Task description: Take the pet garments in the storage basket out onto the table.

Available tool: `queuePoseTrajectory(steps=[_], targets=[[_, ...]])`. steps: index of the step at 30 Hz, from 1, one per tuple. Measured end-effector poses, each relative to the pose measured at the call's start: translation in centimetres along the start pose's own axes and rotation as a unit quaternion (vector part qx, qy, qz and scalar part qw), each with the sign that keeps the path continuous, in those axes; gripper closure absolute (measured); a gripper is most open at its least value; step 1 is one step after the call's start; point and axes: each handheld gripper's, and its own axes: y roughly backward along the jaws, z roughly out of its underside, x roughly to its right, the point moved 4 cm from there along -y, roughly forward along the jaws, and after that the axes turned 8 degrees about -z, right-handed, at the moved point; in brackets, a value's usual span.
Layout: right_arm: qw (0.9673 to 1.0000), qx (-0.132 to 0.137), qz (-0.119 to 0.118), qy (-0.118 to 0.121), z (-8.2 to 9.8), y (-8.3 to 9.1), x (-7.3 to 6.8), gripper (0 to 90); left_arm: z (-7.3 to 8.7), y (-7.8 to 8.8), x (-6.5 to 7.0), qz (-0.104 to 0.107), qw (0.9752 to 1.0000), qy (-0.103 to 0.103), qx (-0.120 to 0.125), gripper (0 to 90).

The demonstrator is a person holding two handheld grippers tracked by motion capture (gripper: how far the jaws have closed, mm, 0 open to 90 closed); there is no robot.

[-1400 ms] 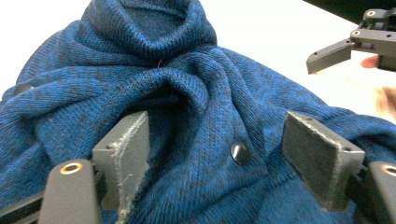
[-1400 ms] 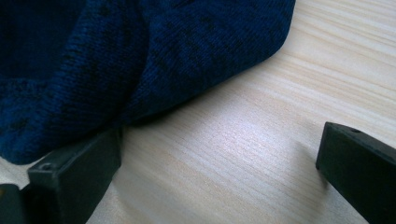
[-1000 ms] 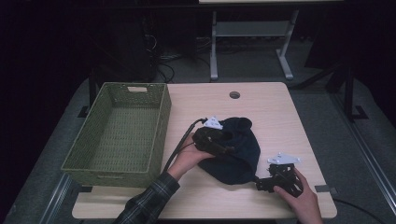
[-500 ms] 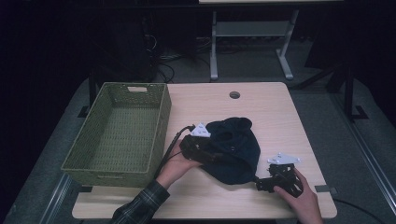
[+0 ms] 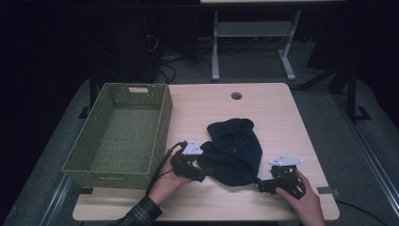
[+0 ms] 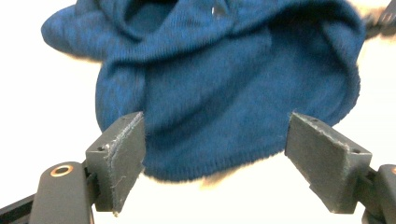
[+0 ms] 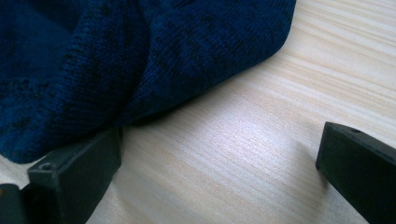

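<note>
flanking the dark blue garment [image 5: 234,151] hem, left tool [image 5: 201,176] and right tool [image 5: 261,187], both agape, bare tabletop [image 5: 273,113] beyond

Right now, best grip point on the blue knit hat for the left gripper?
Take the ribbed hem of the blue knit hat, coming in low from the basket side. That edge lies flat on the table, facing the left gripper, whose open jaws already straddle it.
</note>
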Motion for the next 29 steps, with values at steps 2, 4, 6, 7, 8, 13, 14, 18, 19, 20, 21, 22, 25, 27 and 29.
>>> queuePoseTrajectory(steps=[2, 4, 6, 7, 8, 13, 14, 18, 19, 20, 21, 22, 25, 27, 29], targets=[[1.0000, 0.000, 0.000, 0.000, 0.0, 0.0, 0.0, 0.0, 0.5, 0.1, 0.1, -0.003, 1.0000, 0.006, -0.003, 18.9], [1.0000, 0.000, 0.000, 0.000, 0.0, 0.0, 0.0, 0.0, 0.9, 0.1, 0.3, -0.003, 0.9999, 0.009, -0.008, 18.6], [1.0000, 0.000, 0.000, 0.001, 0.0, 0.0, 0.0, 0.0, 1.3, 0.1, 0.5, -0.006, 0.9998, 0.009, -0.015, 17.9], [1.0000, 0.000, 0.000, 0.000, 0.0, 0.0, 0.0, 0.0, 1.5, 0.0, 0.6, -0.007, 0.9998, 0.008, -0.019, 17.6], [1.0000, 0.000, 0.000, 0.000, 0.0, 0.0, 0.0, 0.0, 1.8, 0.0, 0.6, -0.007, 0.9997, 0.009, -0.022, 17.1], [1.0000, 0.000, 0.000, 0.000, 0.0, 0.0, 0.0, 0.0, 2.9, 0.1, 0.8, -0.012, 0.9992, 0.013, -0.036, 15.4], [1.0000, 0.000, 0.000, 0.000, 0.0, 0.0, 0.0, 0.0, 3.0, 0.1, 0.8, -0.015, 0.9991, 0.011, -0.039, 15.2], [1.0000, 0.000, 0.000, 0.000, 0.0, 0.0, 0.0, 0.0, 3.4, -0.2, 0.8, -0.024, 0.9987, 0.008, -0.045, 13.7], [1.0000, 0.000, 0.000, 0.001, 0.0, 0.0, 0.0, 0.0, 3.6, -0.4, 0.8, -0.025, 0.9984, 0.005, -0.050, 13.5], [1.0000, 0.000, 0.000, 0.001, 0.0, 0.0, 0.0, 0.0, 3.8, -0.5, 0.9, -0.026, 0.9982, 0.003, -0.055, 13.5], [1.0000, 0.000, 0.000, 0.001, 0.0, 0.0, 0.0, 0.0, 3.9, -0.5, 0.9, -0.028, 0.9982, 0.001, -0.053, 13.2], [1.0000, 0.000, 0.000, 0.001, 0.0, 0.0, 0.0, 0.0, 3.9, -0.5, 0.9, -0.031, 0.9982, -0.002, -0.051, 13.0], [1.0000, 0.000, 0.000, 0.001, 0.0, 0.0, 0.0, 0.0, 4.1, -0.5, 0.9, -0.032, 0.9986, -0.002, -0.043, 12.9], [1.0000, 0.000, 0.000, 0.001, 0.0, 0.0, 0.0, 0.0, 4.2, -0.6, 0.9, -0.033, 0.9990, -0.001, -0.030, 12.8], [1.0000, 0.000, 0.000, 0.001, 0.0, 0.0, 0.0, 0.0, 4.4, -0.6, 0.9, -0.034, 0.9992, 0.002, -0.021, 12.8]])
